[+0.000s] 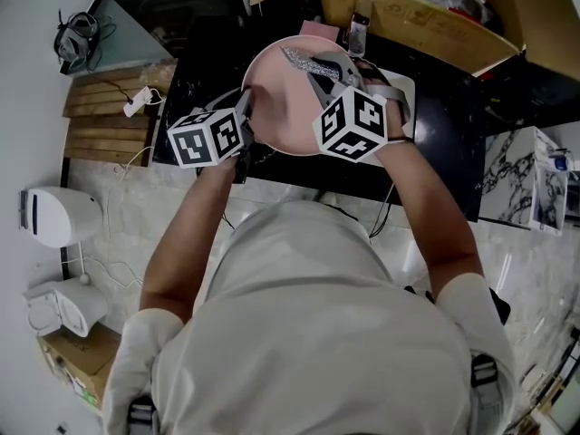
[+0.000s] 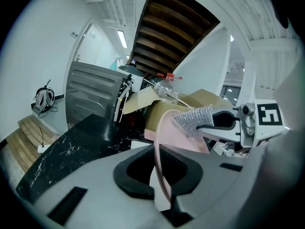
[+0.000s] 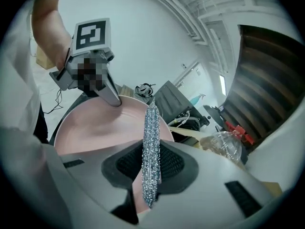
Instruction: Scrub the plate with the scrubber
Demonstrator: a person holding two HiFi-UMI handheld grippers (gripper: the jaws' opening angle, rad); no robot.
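Note:
A pink plate (image 1: 285, 107) is held tilted above the black counter. My left gripper (image 1: 246, 118) is shut on its left rim; in the left gripper view the rim (image 2: 161, 166) runs edge-on between the jaws. My right gripper (image 1: 332, 76) is shut on a silver mesh scrubber (image 1: 308, 62), which lies against the plate's upper face. In the right gripper view the scrubber (image 3: 151, 147) hangs as a flat strip pinched between the jaws, with the plate (image 3: 95, 128) behind it and the left gripper (image 3: 113, 98) at the plate's far rim. The left gripper view shows the scrubber (image 2: 193, 119) on the plate's far side.
A black marble counter (image 1: 439, 130) lies under the plate, with a white board (image 1: 401, 87) on it. An open cardboard box (image 1: 426, 16) stands behind. A clear plastic bottle (image 3: 225, 147) lies near the box. Wooden steps (image 1: 100, 107) and white appliances (image 1: 54, 216) are at the left.

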